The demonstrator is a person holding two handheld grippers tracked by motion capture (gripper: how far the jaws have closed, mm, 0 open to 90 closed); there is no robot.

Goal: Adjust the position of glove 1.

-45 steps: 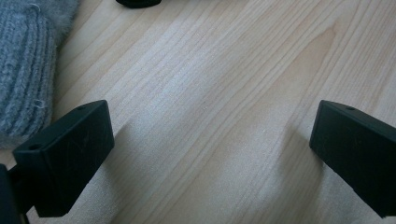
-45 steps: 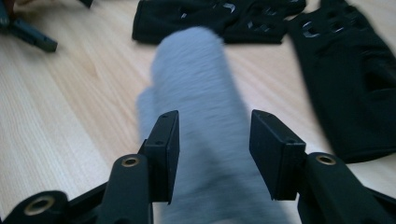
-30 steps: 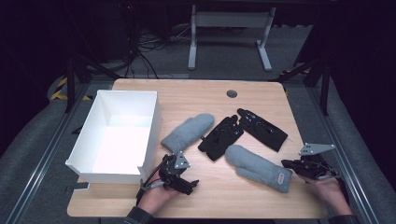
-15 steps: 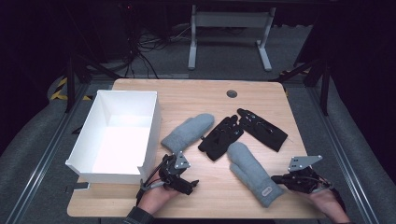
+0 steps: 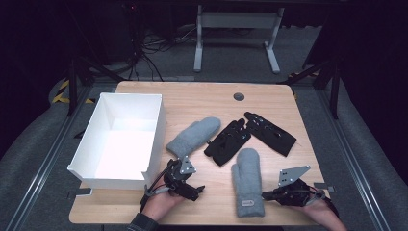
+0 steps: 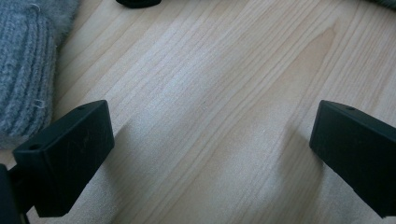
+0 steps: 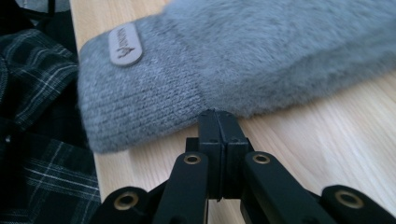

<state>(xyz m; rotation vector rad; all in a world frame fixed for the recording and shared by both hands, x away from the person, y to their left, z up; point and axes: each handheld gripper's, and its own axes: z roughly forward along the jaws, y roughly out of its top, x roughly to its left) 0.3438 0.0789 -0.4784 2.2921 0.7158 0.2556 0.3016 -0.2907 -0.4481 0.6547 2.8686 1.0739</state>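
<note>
pale wooden table point(image 5: 202, 98), open white rectangular box point(image 5: 120, 139) at left, two fuzzy grey knit mittens point(image 5: 192, 137) point(image 5: 247, 180), two black gloves point(image 5: 227, 141) point(image 5: 270, 133) between them

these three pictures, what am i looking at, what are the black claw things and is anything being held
A person sits at a wooden table, holding a hand-held two-jaw gripper in each hand. One picture looks down from above; the other two come from cameras riding on each gripper. On the table lie a white box, two grey mittens and two black gloves. The left gripper has its jaws wide open over bare wood. The right gripper is shut, its tips against the near mitten's cuff; whether it pinches fabric I cannot tell.
</note>
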